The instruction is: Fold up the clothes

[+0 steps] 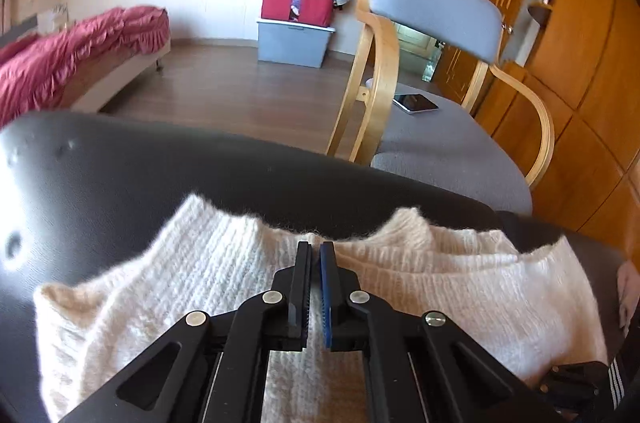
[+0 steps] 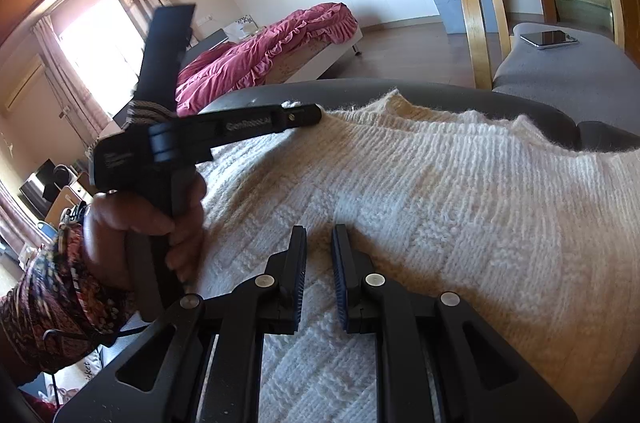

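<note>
- Left gripper (image 1: 315,253) is down at the far edge of the sweater (image 1: 224,287), jaws nearly together with a sliver of knit pinched between the pads: gripping the fabric, by the look of it.
- Right gripper (image 2: 319,243) sits on the sweater's middle, jaws close-set with a narrow gap; a small ridge of knit stands between them, so it looks clamped on a fold.
- The step looks like taking hold for a fold.
- Next move needs both grips firm, then a lift and carry across without stretching the loose knit.
- Sweater: cream, chunky ribbed knit, fuzzy edges, lying spread on the dark table (image 1: 120,159), rumpled into peaks along the far edge.
</note>
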A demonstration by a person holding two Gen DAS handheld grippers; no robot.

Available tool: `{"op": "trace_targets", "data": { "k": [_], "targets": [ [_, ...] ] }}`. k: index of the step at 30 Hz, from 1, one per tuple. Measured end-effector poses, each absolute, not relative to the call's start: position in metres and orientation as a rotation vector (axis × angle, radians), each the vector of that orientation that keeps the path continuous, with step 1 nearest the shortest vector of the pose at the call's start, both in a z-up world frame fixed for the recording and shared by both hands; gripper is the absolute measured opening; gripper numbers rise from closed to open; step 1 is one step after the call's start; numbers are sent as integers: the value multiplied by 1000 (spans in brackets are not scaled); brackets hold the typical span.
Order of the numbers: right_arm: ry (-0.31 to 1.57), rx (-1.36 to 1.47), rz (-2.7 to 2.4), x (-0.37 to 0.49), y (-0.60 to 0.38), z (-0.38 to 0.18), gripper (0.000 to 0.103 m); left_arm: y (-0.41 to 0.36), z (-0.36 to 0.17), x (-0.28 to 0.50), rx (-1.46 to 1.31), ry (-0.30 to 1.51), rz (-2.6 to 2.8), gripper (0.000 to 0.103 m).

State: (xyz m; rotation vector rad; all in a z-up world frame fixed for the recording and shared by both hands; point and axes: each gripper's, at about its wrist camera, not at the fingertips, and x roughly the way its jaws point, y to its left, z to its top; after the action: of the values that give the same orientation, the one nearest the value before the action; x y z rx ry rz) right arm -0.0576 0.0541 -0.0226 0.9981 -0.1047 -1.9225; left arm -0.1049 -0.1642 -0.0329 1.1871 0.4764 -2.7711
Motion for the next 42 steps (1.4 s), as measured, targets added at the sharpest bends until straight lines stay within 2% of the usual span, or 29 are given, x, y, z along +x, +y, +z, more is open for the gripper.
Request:
{"op": "trace_targets", "data": {
  "k": [8,10,11,12,15,19,22,26,30,32,37,42],
  "targets": [
    [-83,963,-1946,-52,55,-17,15,-187,-33,-87,1149,744,-2800,15],
    [-49,918,-1977,-47,54,-11,19,-195,-22,-60,953,814,-2811,17],
    [-39,904,-1987,-46,53,-10,27,-198,-17,-43,833,844,-2819,19],
    [-42,908,-1986,-47,53,-11,29,-200,-14,-29,733,872,-2834,21],
    [-64,919,-1982,-50,54,-14,29,-204,-14,-1,557,937,-2888,21],
    [-103,891,-2035,-52,63,-9,29,-210,-20,8,523,1017,-2926,22],
    [-66,849,-2115,-50,67,5,29,-210,-24,3,575,1029,-2949,22],
    [177,863,-2111,-40,34,19,29,-209,-23,-3,578,1020,-2956,23],
    [339,1028,-2059,-61,-11,4,28,-210,-17,6,499,1019,-2963,26],
    [339,1089,-2038,-78,-22,-10,28,-209,-15,7,495,1009,-2966,26],
    [175,1126,-2067,-108,-20,-27,21,-197,-12,6,542,930,-2982,26],
    [128,1109,-2117,-116,-18,-29,16,-176,-19,-16,803,771,-2968,27]
  ]
}}
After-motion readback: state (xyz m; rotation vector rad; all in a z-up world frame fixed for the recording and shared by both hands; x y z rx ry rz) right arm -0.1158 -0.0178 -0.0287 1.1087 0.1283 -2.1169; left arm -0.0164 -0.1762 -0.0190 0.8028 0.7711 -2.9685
